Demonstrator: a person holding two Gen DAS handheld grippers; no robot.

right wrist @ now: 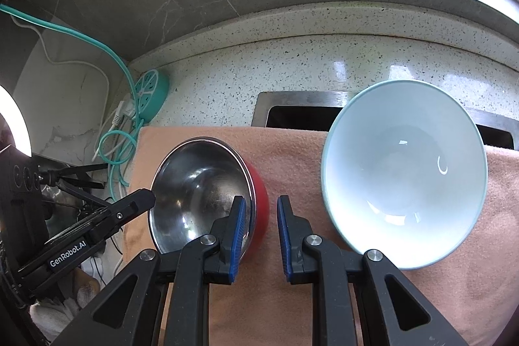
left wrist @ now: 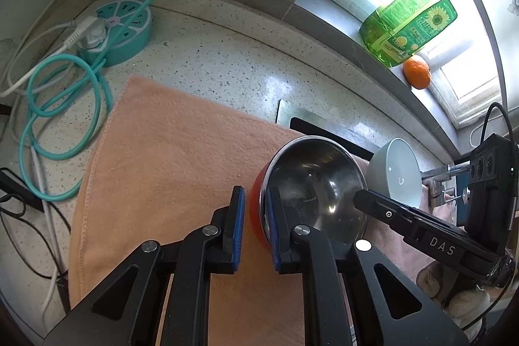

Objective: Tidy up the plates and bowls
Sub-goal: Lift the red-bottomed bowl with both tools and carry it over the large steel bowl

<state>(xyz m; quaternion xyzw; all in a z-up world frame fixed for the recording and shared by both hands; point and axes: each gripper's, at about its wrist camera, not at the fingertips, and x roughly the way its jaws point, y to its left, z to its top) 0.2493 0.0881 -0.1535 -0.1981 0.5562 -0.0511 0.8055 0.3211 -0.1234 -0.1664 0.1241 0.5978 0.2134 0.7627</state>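
**Ana:** Left wrist view first. What is the left gripper [left wrist: 256, 196] doing?

**Ben:** Its blue pads are drawn close and pinch the wall of the red bowl with a steel inside [left wrist: 318, 180]. One pad is inside the rim and the other is against the red outside.

**Ana:** And the right gripper [right wrist: 261, 200]?

**Ben:** It has a narrow spread and straddles the opposite side of the same bowl. Its inner pad is over the steel. A strip of cloth shows between its outer pad and the red wall, so it isn't clamped.

**Ana:** Where does the bowl sit?

**Ben:** It sits on the peach terry towel [left wrist: 162, 151] spread over the speckled stone counter [left wrist: 227, 60]. The pale blue-white ceramic bowl [right wrist: 402, 177] stands just beside it on the same towel, on the right gripper's side, and the two are apart.

**Ana:** And behind them?

**Ben:** The far edge of the towel overlaps the steel-rimmed sink [right wrist: 292, 96]. The round teal power strip [left wrist: 123, 28] is in the counter corner with looped cords. A green dish-soap bottle [left wrist: 408, 28] and an orange fruit [left wrist: 416, 72] stand side by side on the window ledge.
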